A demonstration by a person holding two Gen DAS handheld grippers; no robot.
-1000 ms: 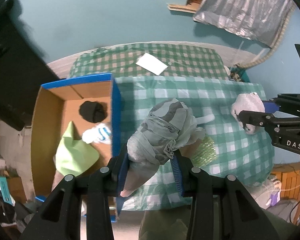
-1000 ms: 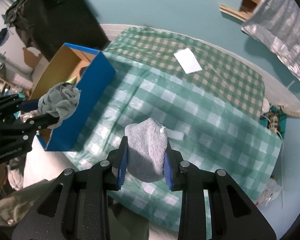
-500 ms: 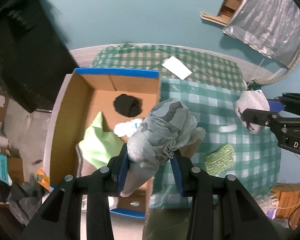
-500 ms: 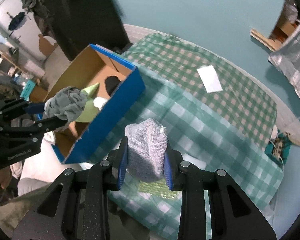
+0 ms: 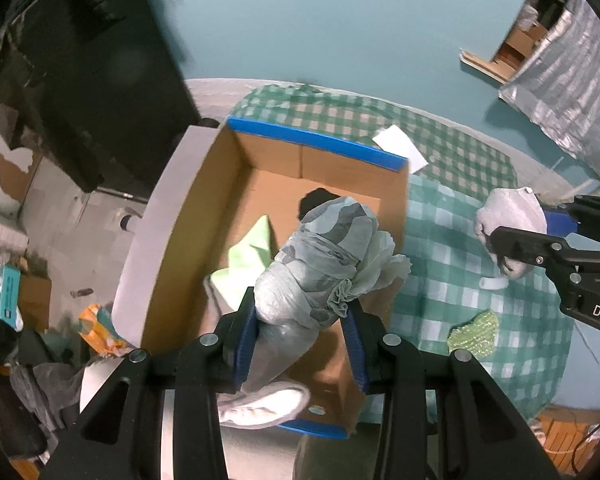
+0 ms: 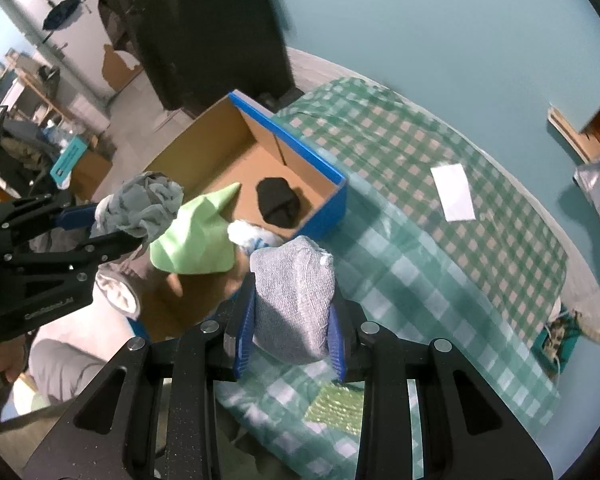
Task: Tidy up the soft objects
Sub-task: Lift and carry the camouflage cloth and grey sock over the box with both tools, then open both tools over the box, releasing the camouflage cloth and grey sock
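- Between the blue pads of the left gripper (image 5: 302,330), a bundle of grey patterned cloth (image 5: 324,264) is clamped, its crumpled end spilling out to the right; the bundle is held above the open box.
- Between the pads of the right gripper (image 6: 290,330), a grey knitted sock (image 6: 296,296) is gripped firmly, held over the near edge of the checked tablecloth (image 6: 440,280) just beside the box's corner.
- Below the left gripper, a cardboard box (image 5: 204,224) with blue edging is seen, already holding a light green cloth (image 5: 248,252), a black bundle (image 6: 278,200) and a white item with blue marks (image 6: 248,236).
- Outside the box, a shiny green scrubbing pad (image 5: 474,332) and a small white piece (image 5: 494,282) are left on the tablecloth, with a white sheet of paper (image 6: 454,192) farther back.
- The step in hand is judged to be the carrying of both soft items to the box.
- Next, the grey cloth would need to be lowered into a free patch of the box floor and released; the sock would then have to be brought left over the blue rim before being let go.
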